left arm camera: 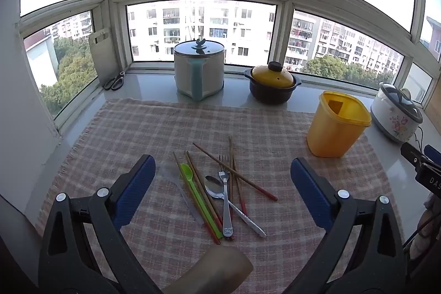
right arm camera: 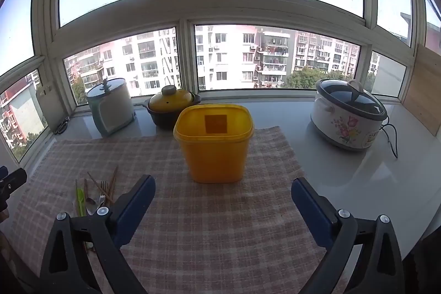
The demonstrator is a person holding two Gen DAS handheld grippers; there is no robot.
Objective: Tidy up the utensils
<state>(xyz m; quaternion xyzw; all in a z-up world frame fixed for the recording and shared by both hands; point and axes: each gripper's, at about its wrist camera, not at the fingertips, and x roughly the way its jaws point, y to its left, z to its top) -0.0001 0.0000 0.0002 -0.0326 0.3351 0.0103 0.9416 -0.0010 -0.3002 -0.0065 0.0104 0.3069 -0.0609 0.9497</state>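
Note:
A loose pile of utensils lies on the checked cloth (left arm camera: 264, 128): a green plastic spoon (left arm camera: 193, 189), a clear plastic spoon (left arm camera: 176, 181), a metal spoon (left arm camera: 220, 192), a metal fork (left arm camera: 226, 200) and several wooden chopsticks (left arm camera: 237, 172). My left gripper (left arm camera: 223, 178) hovers over the pile, open, nothing between its fingers. An empty yellow plastic container (right arm camera: 213, 142) stands upright on the cloth, ahead of my right gripper (right arm camera: 223, 200), which is open and holds nothing. In the right wrist view the pile (right arm camera: 93, 194) sits at the left, partly behind the left finger.
On the sill stand a white lidded pot (left arm camera: 198, 68), a dark casserole with a yellow lid (left arm camera: 271, 84) and a flowered rice cooker (right arm camera: 347, 117) with its cord. Scissors (left arm camera: 114, 80) and a cutting board (left arm camera: 103, 57) lean at the far left. A wooden board (right arm camera: 424, 87) stands at the right.

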